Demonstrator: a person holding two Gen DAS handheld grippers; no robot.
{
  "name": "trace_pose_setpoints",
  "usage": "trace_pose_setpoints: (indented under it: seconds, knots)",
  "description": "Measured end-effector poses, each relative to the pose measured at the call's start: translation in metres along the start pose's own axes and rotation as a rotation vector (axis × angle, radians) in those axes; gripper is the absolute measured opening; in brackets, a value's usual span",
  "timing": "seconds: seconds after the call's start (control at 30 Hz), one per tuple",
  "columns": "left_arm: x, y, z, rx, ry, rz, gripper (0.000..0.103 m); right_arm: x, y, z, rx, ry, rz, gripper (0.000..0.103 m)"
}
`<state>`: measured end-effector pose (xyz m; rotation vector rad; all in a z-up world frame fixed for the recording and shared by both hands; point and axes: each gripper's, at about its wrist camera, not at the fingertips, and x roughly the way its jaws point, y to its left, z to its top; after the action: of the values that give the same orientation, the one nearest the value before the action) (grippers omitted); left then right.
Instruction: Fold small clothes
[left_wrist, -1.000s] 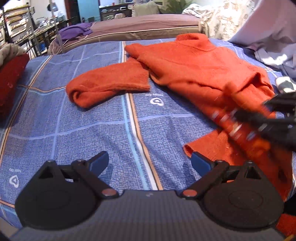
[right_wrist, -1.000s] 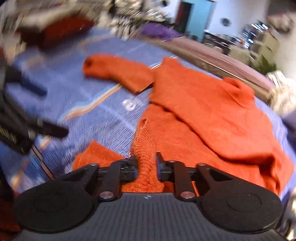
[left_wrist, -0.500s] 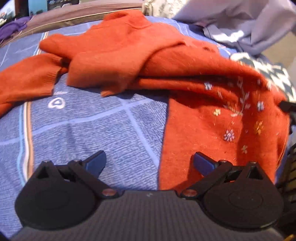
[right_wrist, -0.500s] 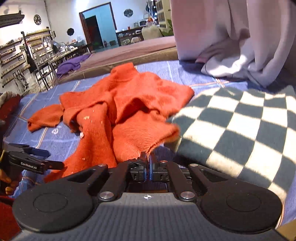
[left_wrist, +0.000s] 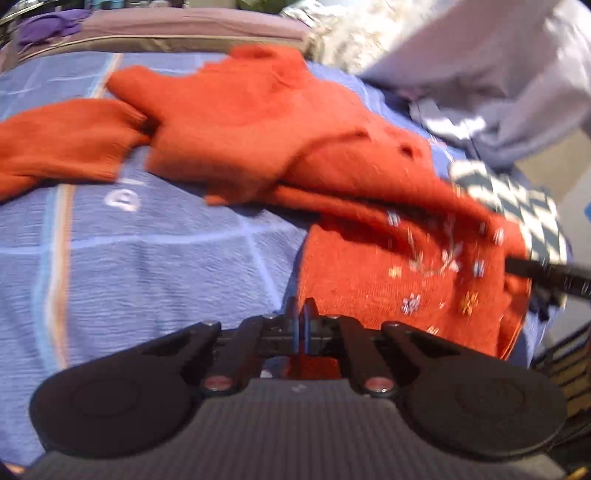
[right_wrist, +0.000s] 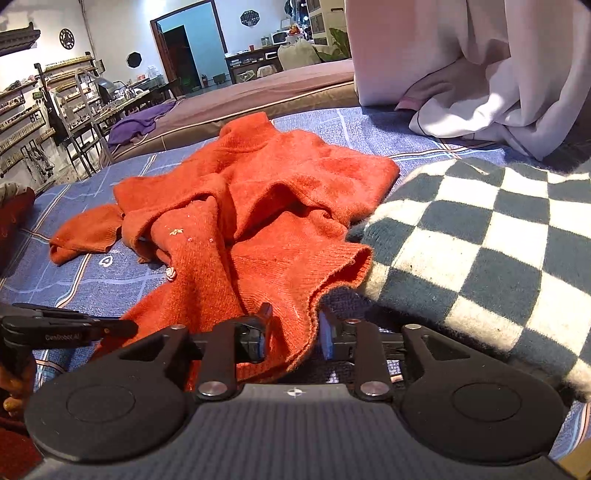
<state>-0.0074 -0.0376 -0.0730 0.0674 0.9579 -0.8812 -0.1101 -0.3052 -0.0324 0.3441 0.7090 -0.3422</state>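
A small orange knitted sweater with embroidered flowers lies rumpled on the blue bedspread; it also shows in the right wrist view. My left gripper is shut on the sweater's near hem corner. My right gripper is open a little, with the other hem edge lying loose between its fingers. The left gripper also shows at the left of the right wrist view, and the right gripper at the right edge of the left wrist view.
A green-and-white checkered blanket lies right beside the sweater. A pale lilac cloth is heaped at the back right. A brown mattress borders the far side. A red cushion sits at the left.
My left gripper has shut on the sweater's hem corner. My right gripper has opened and let the hem go. The left view is blurred by motion.
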Motion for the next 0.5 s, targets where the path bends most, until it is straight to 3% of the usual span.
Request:
trace_pose_setpoints:
  seconds: [0.03,0.07,0.17,0.23,0.43,0.5]
  knots:
    - [-0.017,0.009,0.004,-0.012,-0.042,0.018,0.002,0.0,-0.001,-0.001,0.007,-0.004,-0.012,0.087]
    - [-0.034,0.017,0.006,-0.022,-0.084,0.047,0.002,0.001,-0.003,-0.001,0.018,-0.007,-0.023,0.092]
    - [-0.091,0.058,0.016,-0.119,-0.194,0.138,0.002,0.006,-0.011,-0.002,0.072,0.013,-0.014,0.094]
    - [-0.126,0.083,0.013,-0.161,-0.226,0.242,0.002,0.013,-0.014,-0.004,0.12,0.037,0.03,0.094]
    - [-0.183,0.14,-0.023,-0.26,-0.177,0.482,0.0,0.041,-0.001,-0.01,0.189,0.128,0.169,0.094]
    - [-0.19,0.159,-0.04,-0.316,-0.144,0.5,0.0,0.053,0.009,-0.015,0.208,0.191,0.239,0.094]
